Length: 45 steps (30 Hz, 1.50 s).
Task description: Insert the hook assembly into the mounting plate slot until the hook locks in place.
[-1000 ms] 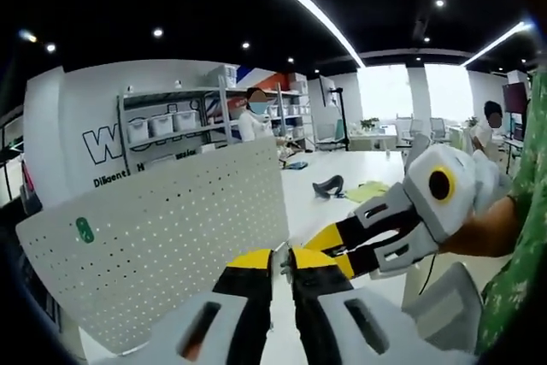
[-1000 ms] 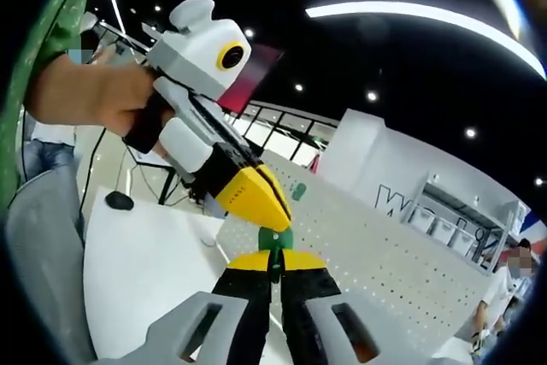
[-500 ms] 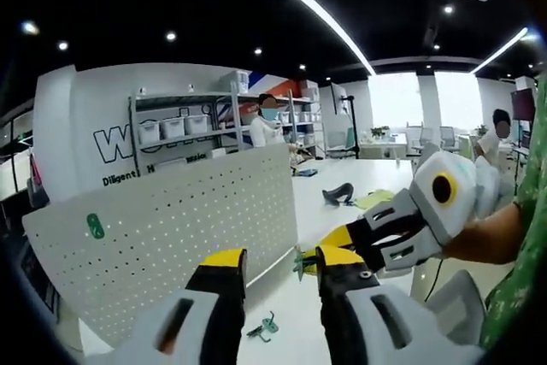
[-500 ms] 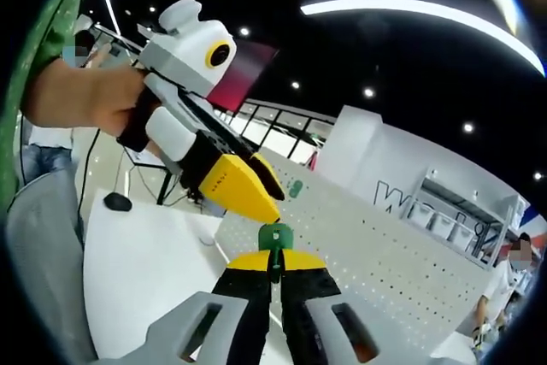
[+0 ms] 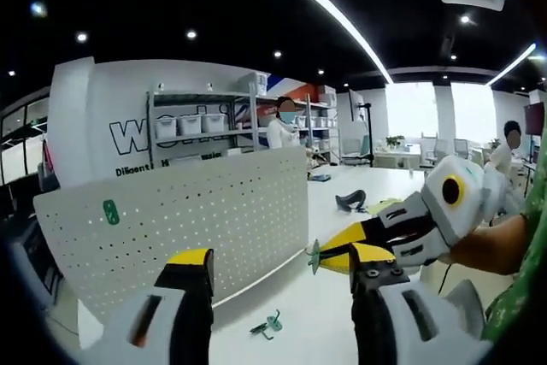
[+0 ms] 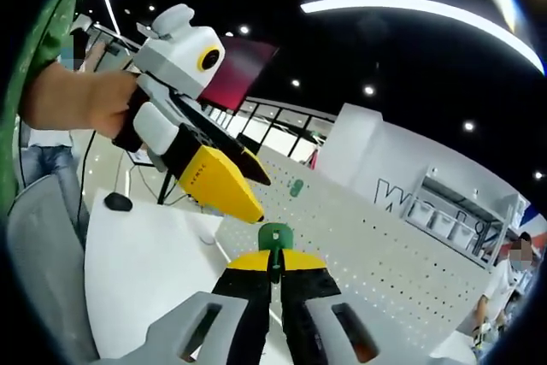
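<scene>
Left gripper (image 5: 278,273): jaws spread wide apart and empty, above the white table (image 5: 325,314), where 2 small green hooks (image 5: 267,325) lie loose. Right gripper (image 6: 274,256): jaws pressed together on a green hook (image 6: 274,235), held near the left gripper. Beyond stands the white pegboard (image 5: 188,220), upright, with 1 green hook (image 5: 111,211) mounted near its far end.

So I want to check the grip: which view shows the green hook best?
The right gripper view: the green hook sits close and centred, pinched in the right gripper. The left gripper view shows it small and side-on at that gripper's tip.
</scene>
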Tool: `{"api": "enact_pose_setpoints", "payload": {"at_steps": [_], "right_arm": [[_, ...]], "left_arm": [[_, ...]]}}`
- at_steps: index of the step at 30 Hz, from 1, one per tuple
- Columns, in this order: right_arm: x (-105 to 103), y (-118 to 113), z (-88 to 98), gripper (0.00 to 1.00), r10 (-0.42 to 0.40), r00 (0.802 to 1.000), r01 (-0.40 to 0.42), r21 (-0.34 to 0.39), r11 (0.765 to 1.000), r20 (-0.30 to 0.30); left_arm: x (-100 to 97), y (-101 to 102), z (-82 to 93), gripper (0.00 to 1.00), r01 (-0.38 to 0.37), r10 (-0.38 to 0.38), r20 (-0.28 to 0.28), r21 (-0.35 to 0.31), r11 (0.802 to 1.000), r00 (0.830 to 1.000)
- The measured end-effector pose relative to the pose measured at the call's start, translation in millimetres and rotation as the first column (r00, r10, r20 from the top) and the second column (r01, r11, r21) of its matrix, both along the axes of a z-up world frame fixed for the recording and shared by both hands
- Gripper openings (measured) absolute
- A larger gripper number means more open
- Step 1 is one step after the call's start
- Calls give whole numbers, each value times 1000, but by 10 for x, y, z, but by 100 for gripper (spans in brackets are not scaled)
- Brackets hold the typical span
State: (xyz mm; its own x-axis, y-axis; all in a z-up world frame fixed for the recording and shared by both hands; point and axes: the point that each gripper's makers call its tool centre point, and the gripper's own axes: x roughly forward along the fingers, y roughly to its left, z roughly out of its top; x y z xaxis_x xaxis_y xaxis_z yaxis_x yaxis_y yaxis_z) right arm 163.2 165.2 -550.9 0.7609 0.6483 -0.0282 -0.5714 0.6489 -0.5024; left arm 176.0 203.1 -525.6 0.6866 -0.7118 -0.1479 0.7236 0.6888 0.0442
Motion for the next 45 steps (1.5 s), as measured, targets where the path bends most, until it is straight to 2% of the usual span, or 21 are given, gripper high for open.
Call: {"api": "enact_pose_setpoints", "payload": {"at_steps": [3, 11, 16, 26, 37, 45], "right_arm": [[4, 2, 1, 1, -6, 1000, 6, 4, 1000, -7], [17, 29, -6, 1, -14, 1000, 14, 11, 1000, -22], [33, 27, -7, 1, -23, 999, 24, 18, 1000, -32], [83, 53, 9, 1, -44, 997, 47, 53, 998, -64], [184, 86, 2, 1, -75, 987, 94, 130, 987, -144], [242, 101, 19, 1, -85, 968, 141, 235, 962, -235]], "left_arm": [[-14, 50, -17, 80, -11, 11, 2, -16, 1000, 1000], [-52, 130, -60, 92, -13, 13, 2, -57, 998, 1000], [-86, 185, -89, 94, -9, 10, 11, -76, 997, 1000], [-137, 263, -178, 93, -10, 11, 12, -67, 998, 1000], [-172, 383, -194, 93, -17, 18, 12, -88, 996, 1000], [-209, 409, -227, 92, -11, 12, 8, -93, 996, 1000]]}}
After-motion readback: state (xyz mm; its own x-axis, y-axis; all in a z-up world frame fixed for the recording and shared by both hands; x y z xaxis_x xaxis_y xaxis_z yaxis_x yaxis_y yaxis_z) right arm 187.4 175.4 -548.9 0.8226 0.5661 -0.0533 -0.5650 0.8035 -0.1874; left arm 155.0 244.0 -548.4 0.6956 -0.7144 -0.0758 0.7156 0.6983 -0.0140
